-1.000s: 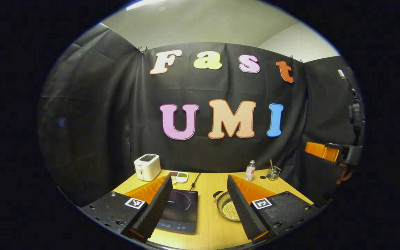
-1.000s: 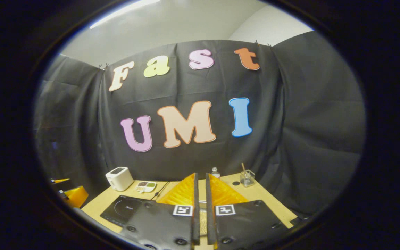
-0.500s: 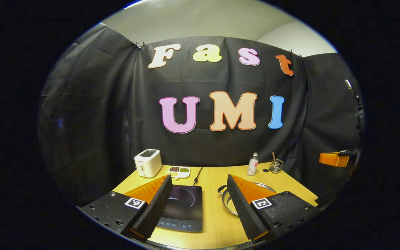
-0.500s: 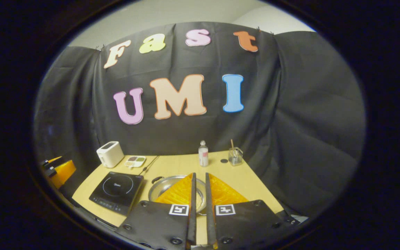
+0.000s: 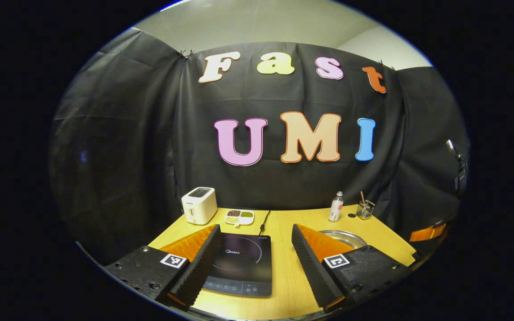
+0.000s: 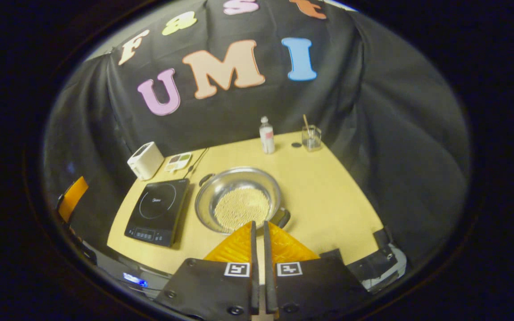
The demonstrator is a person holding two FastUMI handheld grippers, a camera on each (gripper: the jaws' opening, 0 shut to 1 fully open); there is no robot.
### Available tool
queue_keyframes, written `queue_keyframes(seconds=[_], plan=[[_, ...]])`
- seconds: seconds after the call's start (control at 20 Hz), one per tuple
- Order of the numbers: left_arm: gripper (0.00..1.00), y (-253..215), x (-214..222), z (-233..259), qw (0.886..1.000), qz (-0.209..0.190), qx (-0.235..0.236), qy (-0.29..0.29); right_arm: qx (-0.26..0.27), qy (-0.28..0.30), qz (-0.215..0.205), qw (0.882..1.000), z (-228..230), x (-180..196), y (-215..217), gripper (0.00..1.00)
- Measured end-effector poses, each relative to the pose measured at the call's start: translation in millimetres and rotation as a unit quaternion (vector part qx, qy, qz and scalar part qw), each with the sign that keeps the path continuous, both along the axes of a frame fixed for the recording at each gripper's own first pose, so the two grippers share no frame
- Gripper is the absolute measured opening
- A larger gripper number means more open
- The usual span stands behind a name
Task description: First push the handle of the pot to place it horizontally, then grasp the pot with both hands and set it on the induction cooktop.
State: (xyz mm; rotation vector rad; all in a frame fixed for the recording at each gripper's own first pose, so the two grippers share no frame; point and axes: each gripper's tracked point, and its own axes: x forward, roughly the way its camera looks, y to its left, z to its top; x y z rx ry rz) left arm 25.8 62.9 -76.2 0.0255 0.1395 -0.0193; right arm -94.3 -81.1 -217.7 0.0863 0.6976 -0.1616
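Your left gripper (image 5: 254, 256): jaws spread, above the cooktop (image 5: 240, 264). Your right gripper (image 6: 259, 232): jaws pressed nearly together, holding nothing, above the pot (image 6: 238, 199). Pot: on the table (image 6: 324, 196), right of cooktop.

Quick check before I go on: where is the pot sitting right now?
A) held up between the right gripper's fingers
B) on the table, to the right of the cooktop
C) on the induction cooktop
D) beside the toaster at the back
B: in the right gripper view the pot rests on the table, just right of the induction cooktop, with the right gripper near its rim, jaws nearly closed on nothing.
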Motion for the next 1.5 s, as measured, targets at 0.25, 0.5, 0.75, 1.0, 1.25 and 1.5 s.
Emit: queue_keyframes(seconds=[0.25, 0.5, 0.75, 1.0, 1.25, 1.5], plan=[[0.96, 5.6, 12.9, -6.4, 1.000, 0.017, 0.010, 0.006, 0.064, 0.105, -0.018, 0.992, -56.9, 4.3, 5.3, 0.07], [0.96, 11.4, 41.2, -29.4, 0.997, 0.063, 0.005, 0.041, 0.131, 0.211, -0.043, 0.968, -121.7, 17.4, 1.1, 0.07], [0.96, 18.6, 74.7, -41.1, 0.992, 0.109, 0.004, 0.060, 0.146, 0.297, -0.052, 0.942, -175.8, 29.7, -10.0, 0.08], [0.94, 14.3, 100.9, -46.5, 0.988, 0.132, 0.023, 0.070, 0.151, 0.335, -0.058, 0.928, -198.5, 48.7, -20.3, 0.08], [0.94, -5.8, 122.0, -53.8, 0.988, 0.126, 0.034, 0.082, 0.151, 0.353, -0.072, 0.921, -205.6, 61.0, -37.3, 0.08], [0.97, -17.0, 127.0, -53.4, 0.988, 0.124, 0.043, 0.086, 0.142, 0.334, -0.094, 0.927, -199.9, 84.6, -62.3, 0.08]])
